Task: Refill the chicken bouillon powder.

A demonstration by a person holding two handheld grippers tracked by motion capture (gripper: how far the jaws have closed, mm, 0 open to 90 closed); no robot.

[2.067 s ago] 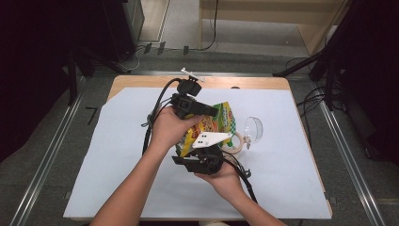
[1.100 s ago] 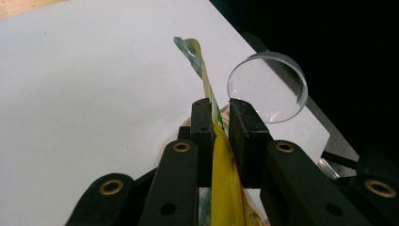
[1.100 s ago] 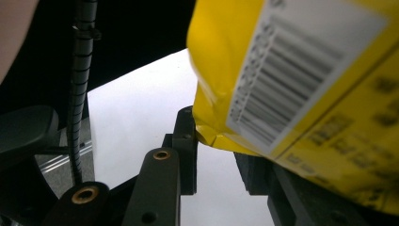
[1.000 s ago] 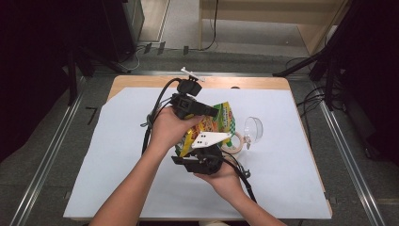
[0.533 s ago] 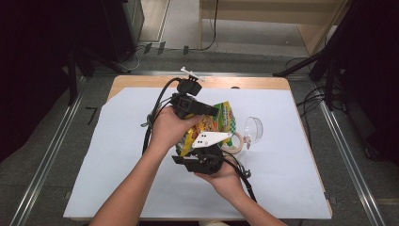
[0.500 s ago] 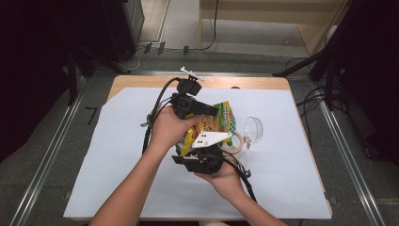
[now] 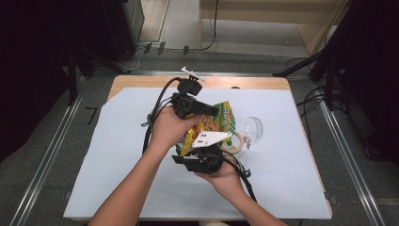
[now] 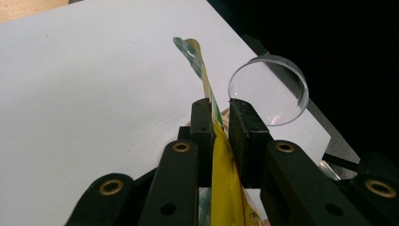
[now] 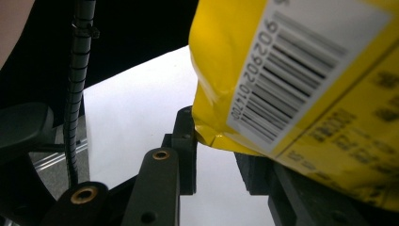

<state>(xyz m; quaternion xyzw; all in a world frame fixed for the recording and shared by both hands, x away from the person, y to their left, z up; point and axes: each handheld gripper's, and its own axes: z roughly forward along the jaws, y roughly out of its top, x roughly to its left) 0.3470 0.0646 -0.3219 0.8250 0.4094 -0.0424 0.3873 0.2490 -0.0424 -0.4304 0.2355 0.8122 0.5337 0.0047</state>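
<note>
Landmark: the snack bag (image 7: 214, 123) — a yellow packet with green print, held up off the white-covered counter (image 7: 108, 155) between the two hands.

Bag position: near the middle of the counter, above the sheet; a clear plastic cup (image 7: 254, 129) lies on its side just beside the bag, and a roll of tape (image 7: 236, 140) is seen close under the bag's lower edge.

Left gripper (image 8: 219, 110): clamped on the bag's upper edge — in the left gripper view the thin yellow film is pinched flat between the two black jaws, with the bag's sealed tip standing up beyond them.

Right gripper (image 9: 214, 141): set at the bag's lower corner, on the barcode side. The jaws are seen standing apart with a gap of white sheet between them; the bag's corner is seen lying at the near jaw, and whether the pads press on it cannot be told.

Long axis: the bag runs from the left gripper at its far end down to the right gripper at its near end, so it is spanned by both.

Deciding relation: the bag's seam is judged to lie between the two grips; an opposite pull would fall across it, provided the right-hand hold is firm.
</note>
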